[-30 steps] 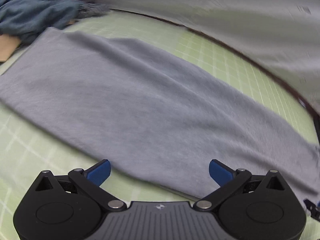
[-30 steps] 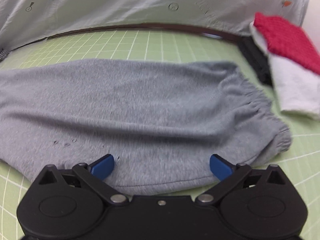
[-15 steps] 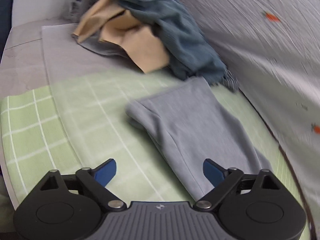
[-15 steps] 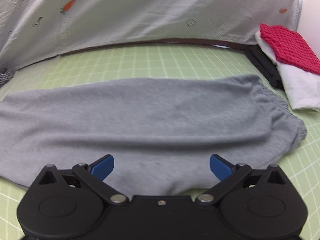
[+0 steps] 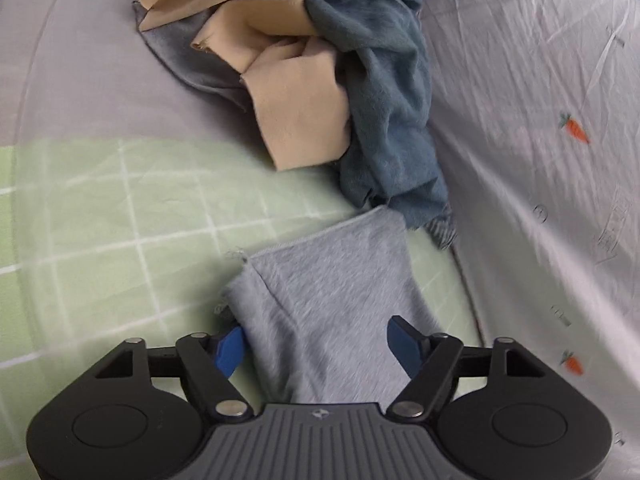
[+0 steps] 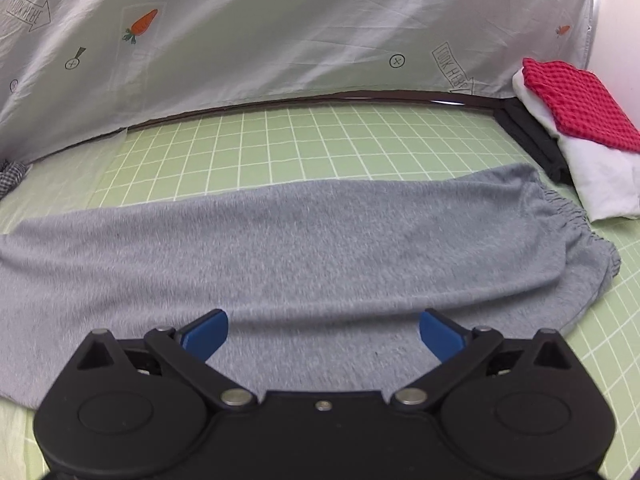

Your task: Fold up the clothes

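Grey sweatpants (image 6: 304,248) lie folded lengthwise across the green grid mat (image 6: 280,140), elastic waistband (image 6: 576,220) at the right. Their leg hem end (image 5: 328,264) shows in the left wrist view. My left gripper (image 5: 318,346) straddles this leg end, jaws closing, blue pads either side of the cloth without pinching it. My right gripper (image 6: 324,332) hovers open over the near edge of the pants, nothing between its fingers.
A heap of unfolded clothes, dark teal (image 5: 384,80) and beige (image 5: 296,112), lies beyond the hem. Folded red (image 6: 576,100) and white (image 6: 600,176) garments are stacked at the right. A pale printed sheet (image 6: 280,32) drapes behind the mat.
The left gripper swept along the pants to the leg hem, rolled, and narrowed its jaws around the cloth. The right gripper drew back a little from the pants and stayed open.
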Tool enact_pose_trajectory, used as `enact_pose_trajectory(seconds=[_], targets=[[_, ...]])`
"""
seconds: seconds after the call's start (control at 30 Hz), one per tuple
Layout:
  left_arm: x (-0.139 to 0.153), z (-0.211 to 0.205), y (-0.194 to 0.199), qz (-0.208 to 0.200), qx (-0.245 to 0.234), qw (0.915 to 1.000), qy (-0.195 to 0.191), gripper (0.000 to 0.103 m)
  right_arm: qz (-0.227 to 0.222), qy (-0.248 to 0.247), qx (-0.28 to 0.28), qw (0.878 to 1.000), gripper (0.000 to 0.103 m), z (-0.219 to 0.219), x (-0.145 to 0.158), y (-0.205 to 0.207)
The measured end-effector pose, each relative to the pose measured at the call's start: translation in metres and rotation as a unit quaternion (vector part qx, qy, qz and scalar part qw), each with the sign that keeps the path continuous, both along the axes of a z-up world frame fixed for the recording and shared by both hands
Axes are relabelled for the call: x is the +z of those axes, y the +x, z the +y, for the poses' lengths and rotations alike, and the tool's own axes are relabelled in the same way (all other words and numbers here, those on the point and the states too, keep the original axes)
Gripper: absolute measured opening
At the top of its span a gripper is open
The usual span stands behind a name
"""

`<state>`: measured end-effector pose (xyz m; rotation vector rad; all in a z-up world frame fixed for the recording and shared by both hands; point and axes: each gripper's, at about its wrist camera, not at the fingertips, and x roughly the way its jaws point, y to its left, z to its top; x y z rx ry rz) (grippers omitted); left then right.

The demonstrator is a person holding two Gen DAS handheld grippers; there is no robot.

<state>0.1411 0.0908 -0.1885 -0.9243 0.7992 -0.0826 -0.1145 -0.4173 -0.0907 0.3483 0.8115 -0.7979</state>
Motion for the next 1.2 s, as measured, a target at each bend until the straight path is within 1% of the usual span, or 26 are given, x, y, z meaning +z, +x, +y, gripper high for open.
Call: enact_pose_trajectory(seconds=[0.07,0.13,0.2,0.27,0.3,0.33,0.4,0.43,0.5,0.57,0.6,0.63,0.67,0.7,0.73,0.77,0.8,0.83,0.87,0.9,0.93,0.97,1.0,1.03,1.1,1.2], targets=[[-0.002,0.000,0.004,-0.015,0.000,0.9998,-0.009,0.082,-0.005,0.014,-0.009,1.000,0.103,-0.002,-0.003,-0.003],[0.000,-0.004,0.011,-0.019,-0.007,0.9998,0.000,0.081,-0.014,0.030,-0.019,0.999,0.103,-0.003,-0.005,-0.005],[0.000,-0.009,0.019,-0.012,-0.015,0.9997,0.013,0.062,-0.022,0.041,-0.027,0.999,0.103,-0.006,-0.007,-0.006],[-0.005,-0.012,0.028,0.010,-0.014,0.9998,0.013,0.013,-0.027,0.047,-0.030,0.998,0.103,-0.008,-0.009,-0.005],[-0.006,-0.014,0.031,0.013,-0.011,0.9998,0.011,0.005,-0.029,0.048,-0.030,0.998,0.103,-0.009,-0.009,-0.004],[-0.006,-0.015,0.033,0.011,-0.010,0.9998,0.009,0.006,-0.031,0.047,-0.029,0.998,0.103,-0.010,-0.009,-0.004],[0.006,-0.021,0.034,-0.032,-0.036,0.9988,0.001,0.006,-0.036,0.045,-0.028,0.998,0.103,-0.012,-0.008,-0.005],[0.018,-0.027,0.036,-0.062,-0.063,0.9961,0.004,0.006,-0.039,0.045,-0.030,0.998,0.103,-0.014,-0.008,-0.008],[0.045,-0.047,0.038,-0.107,-0.117,0.9869,0.033,0.006,-0.046,0.044,-0.034,0.997,0.103,-0.017,-0.008,-0.012],[0.072,-0.078,0.036,-0.152,-0.181,0.9696,0.063,0.005,-0.056,0.053,-0.046,0.996,0.103,-0.023,-0.011,-0.018],[0.084,-0.099,0.030,-0.175,-0.221,0.9568,0.071,0.005,-0.062,0.060,-0.054,0.995,0.103,-0.026,-0.013,-0.021],[0.095,-0.120,0.024,-0.196,-0.262,0.9417,0.078,0.005,-0.067,0.067,-0.062,0.994,0.103,-0.029,-0.015,-0.025],[0.101,-0.145,0.015,-0.208,-0.311,0.9240,0.081,0.005,-0.073,0.072,-0.069,0.992,0.103,-0.032,-0.017,-0.029],[0.107,-0.169,0.006,-0.217,-0.359,0.9038,0.085,0.005,-0.078,0.076,-0.076,0.991,0.103,-0.035,-0.018,-0.033],[0.109,-0.193,-0.005,-0.216,-0.413,0.8795,0.097,0.006,-0.084,0.079,-0.082,0.990,0.103,-0.037,-0.019,-0.036],[0.103,-0.220,-0.020,-0.211,-0.475,0.8454,0.123,0.009,-0.088,0.080,-0.087,0.989,0.103,-0.038,-0.020,-0.040],[0.096,-0.247,-0.036,-0.204,-0.532,0.8082,0.151,0.012,-0.090,0.080,-0.092,0.988,0.103,-0.040,-0.020,-0.044],[0.084,-0.267,-0.052,-0.193,-0.570,0.7771,0.186,0.013,-0.093,0.080,-0.098,0.988,0.103,-0.041,-0.020,-0.048],[0.070,-0.283,-0.064,-0.175,-0.597,0.7525,0.215,0.015,-0.096,0.079,-0.103,0.987,0.103,-0.043,-0.019,-0.053],[0.055,-0.294,-0.074,-0.154,-0.621,0.7306,0.239,0.018,-0.099,0.080,-0.108,0.986,0.103,-0.044,-0.019,-0.057],[0.045,-0.300,-0.083,-0.141,-0.636,0.7137,0.258,0.020,-0.100,0.079,-0.113,0.985,0.103,-0.044,-0.018,-0.062],[0.041,-0.301,-0.090,-0.148,-0.639,0.7054,0.268,0.025,-0.101,0.076,-0.117,0.985,0.103,-0.045,-0.018,-0.067],[0.043,-0.299,-0.094,-0.162,-0.635,0.7061,0.268,0.031,-0.101,0.073,-0.120,0.985,0.103,-0.044,-0.017,-0.071],[0.046,-0.298,-0.092,-0.157,-0.634,0.7114,0.259,0.041,-0.102,0.072,-0.125,0.984,0.103,-0.044,-0.017,-0.075],[0.052,-0.293,-0.081,-0.154,-0.620,0.7345,0.230,0.044,-0.105,0.075,-0.137,0.982,0.103,-0.044,-0.019,-0.083],[0.064,-0.282,-0.062,-0.144,-0.577,0.7804,0.192,0.044,-0.113,0.092,-0.155,0.977,0.103,-0.047,-0.027,-0.089]])
